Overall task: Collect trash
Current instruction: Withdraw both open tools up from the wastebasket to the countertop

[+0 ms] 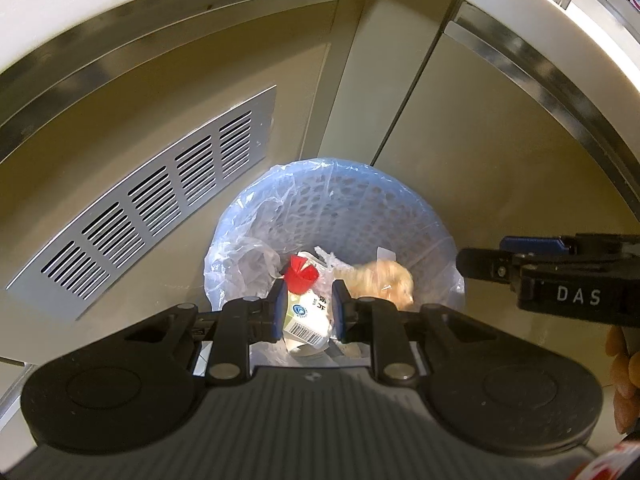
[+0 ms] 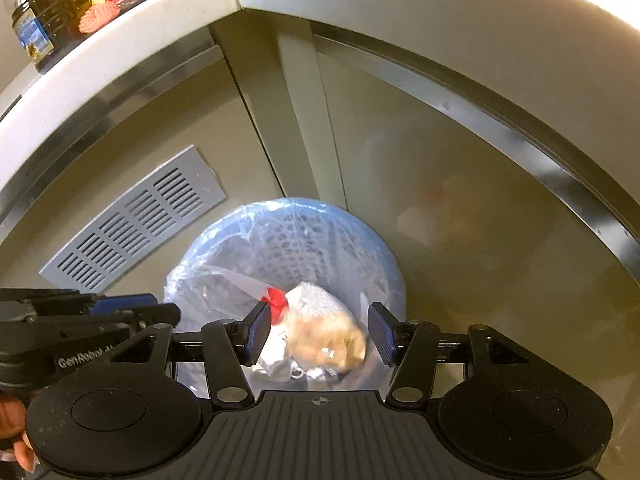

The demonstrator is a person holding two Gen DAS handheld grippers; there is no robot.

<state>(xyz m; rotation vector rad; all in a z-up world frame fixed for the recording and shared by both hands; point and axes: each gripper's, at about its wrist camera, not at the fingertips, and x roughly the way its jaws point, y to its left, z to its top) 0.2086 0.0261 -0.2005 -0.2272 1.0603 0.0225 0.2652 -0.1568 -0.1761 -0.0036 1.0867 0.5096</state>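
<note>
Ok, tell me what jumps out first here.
The blue-lined trash bin on the floor in the cabinet corner draws the eye, beside a slatted vent panel. The left hand-held gripper hangs over it, framing a red-capped carton. The right hand-held gripper stands open above a blurred tan lump.

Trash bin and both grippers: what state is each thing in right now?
Trash bin: upright, lined with a clear bag, partly filled.
Left gripper: jaws narrowly apart over the bin; whether they pinch the carton is unclear.
Carton with red cap: between the left jaws; held or already lying in the bin, cannot tell.
Right gripper: jaws wide open, empty.
Tan blurred item: below the right jaws, motion-blurred, apparently dropping into the bin.
Vent grille: fixed to the cabinet.
</note>
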